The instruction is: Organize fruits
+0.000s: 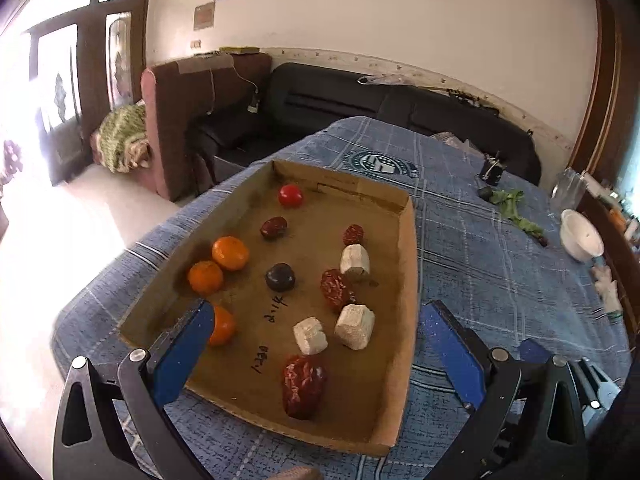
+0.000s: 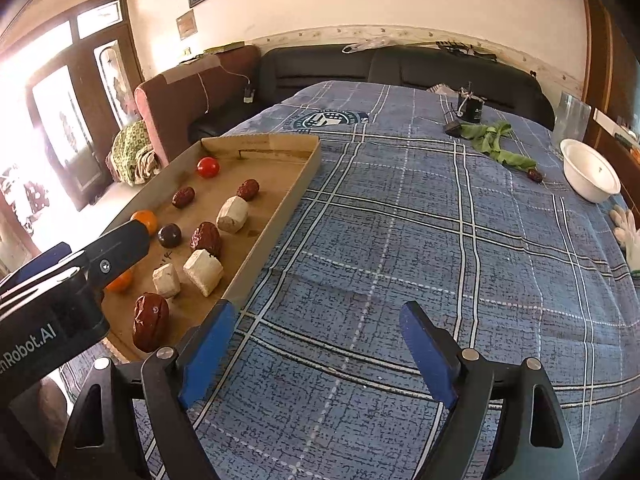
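Left wrist view: left blue-padded gripper is hovering, spread wide and empty, over shallow brown cardboard tray resting on blue plaid tablecloth. Tray is holding, left to right: three orange mandarins, round red tomato, dark round plum, wrinkled red dates, pale cut root chunks. Right blue-padded gripper is waiting, spread, just beside the tray. Step, judged: selecting a fruit; next move is calling for descent and closure. White bowl is sitting far right, contents unseen.
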The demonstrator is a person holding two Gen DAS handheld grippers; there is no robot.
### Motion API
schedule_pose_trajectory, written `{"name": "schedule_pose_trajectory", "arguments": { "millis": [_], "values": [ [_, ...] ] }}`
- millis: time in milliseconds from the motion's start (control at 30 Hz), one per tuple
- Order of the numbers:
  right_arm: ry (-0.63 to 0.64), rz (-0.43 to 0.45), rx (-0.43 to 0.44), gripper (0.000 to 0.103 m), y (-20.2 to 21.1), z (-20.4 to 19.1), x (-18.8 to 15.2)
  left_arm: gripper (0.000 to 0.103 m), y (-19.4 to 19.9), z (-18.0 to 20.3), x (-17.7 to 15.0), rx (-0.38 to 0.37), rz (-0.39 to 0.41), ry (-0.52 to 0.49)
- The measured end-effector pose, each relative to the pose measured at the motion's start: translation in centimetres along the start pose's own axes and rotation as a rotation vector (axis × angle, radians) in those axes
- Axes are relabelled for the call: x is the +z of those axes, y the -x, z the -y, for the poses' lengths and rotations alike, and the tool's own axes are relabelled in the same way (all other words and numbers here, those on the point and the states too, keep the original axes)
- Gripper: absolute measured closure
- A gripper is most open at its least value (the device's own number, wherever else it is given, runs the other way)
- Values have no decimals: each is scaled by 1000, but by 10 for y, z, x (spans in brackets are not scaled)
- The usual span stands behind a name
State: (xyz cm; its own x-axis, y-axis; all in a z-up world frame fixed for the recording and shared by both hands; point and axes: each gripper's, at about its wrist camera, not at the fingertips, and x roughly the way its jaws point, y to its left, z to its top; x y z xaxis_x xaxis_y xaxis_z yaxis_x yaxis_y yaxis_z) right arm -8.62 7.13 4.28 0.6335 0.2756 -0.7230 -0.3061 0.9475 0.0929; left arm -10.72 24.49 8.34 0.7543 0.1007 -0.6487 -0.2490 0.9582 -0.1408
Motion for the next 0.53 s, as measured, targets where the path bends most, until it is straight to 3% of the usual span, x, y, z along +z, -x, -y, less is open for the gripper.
{"name": "schedule_pose_trajectory", "arguments": {
  "millis": [67, 333, 533],
  "values": [
    [10, -1, 2, 14, 0, -3, 0, 0, -2, -6, -1, -29, -4, 33],
    [66, 1, 28, 12, -4, -20, 4, 0, 0, -18, 1, -19, 7, 76],
    [80, 5, 62, 12, 1, -27, 2, 0, -3, -15, 1, -41, -49, 80]
  ]
}}
